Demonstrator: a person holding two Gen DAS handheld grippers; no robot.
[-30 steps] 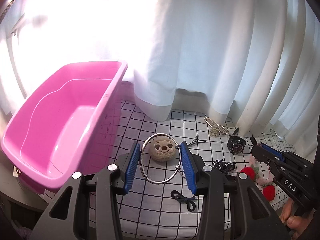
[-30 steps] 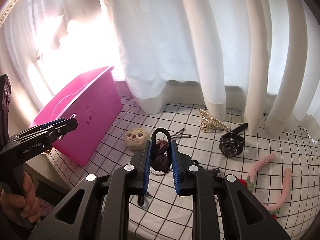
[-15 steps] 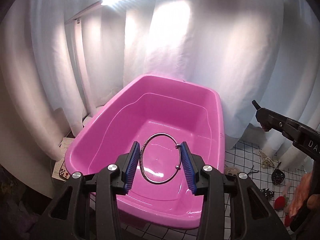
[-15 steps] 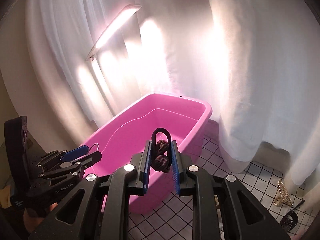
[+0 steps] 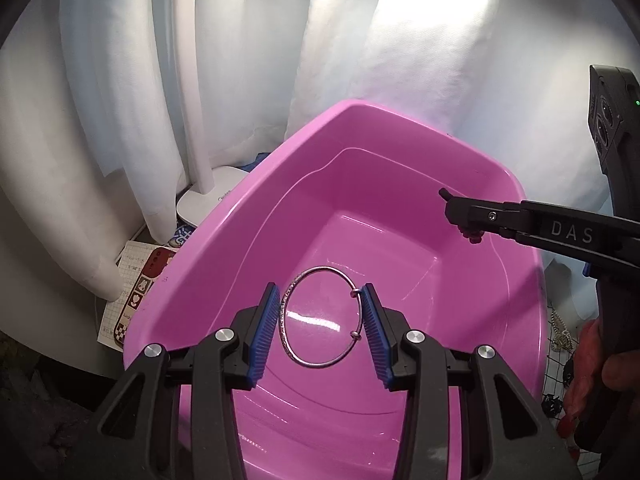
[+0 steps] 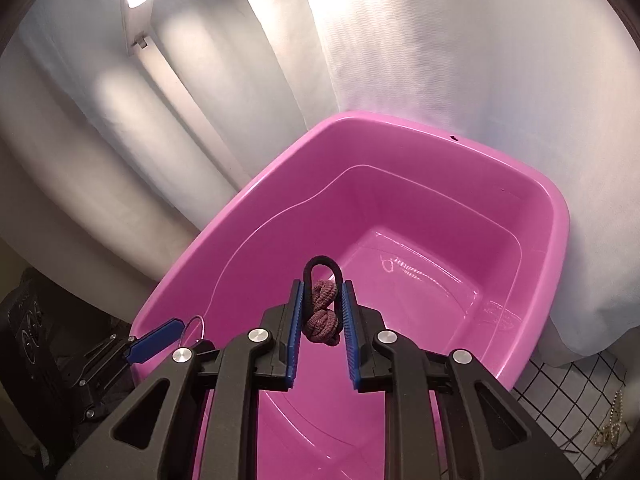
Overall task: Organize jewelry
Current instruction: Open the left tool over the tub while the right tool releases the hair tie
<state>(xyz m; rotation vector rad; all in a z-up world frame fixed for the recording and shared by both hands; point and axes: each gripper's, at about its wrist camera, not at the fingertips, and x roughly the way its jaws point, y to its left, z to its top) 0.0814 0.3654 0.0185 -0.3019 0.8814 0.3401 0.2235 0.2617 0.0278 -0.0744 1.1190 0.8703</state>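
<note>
My left gripper (image 5: 322, 330) is shut on a silver bangle (image 5: 320, 317) and holds it over the inside of the pink tub (image 5: 224, 240). My right gripper (image 6: 322, 326) is shut on a brown knotted hair tie with a black loop (image 6: 322, 312) and holds it above the same pink tub (image 6: 556, 216). The right gripper also shows in the left wrist view (image 5: 464, 212) over the tub's right side. The left gripper shows in the right wrist view (image 6: 156, 340) at the tub's near left rim. The tub floor is bare.
White curtains (image 5: 240, 60) hang behind the tub. A white lamp base (image 5: 208, 200) and a patterned card (image 5: 136, 296) lie left of the tub. The checked cloth (image 6: 576, 392) with a gold hair clip (image 6: 610, 428) lies at the right.
Both grippers have moved from the checked cloth to above the pink tub, still gripping the bangle and the hair tie. The tub now fills both views.
</note>
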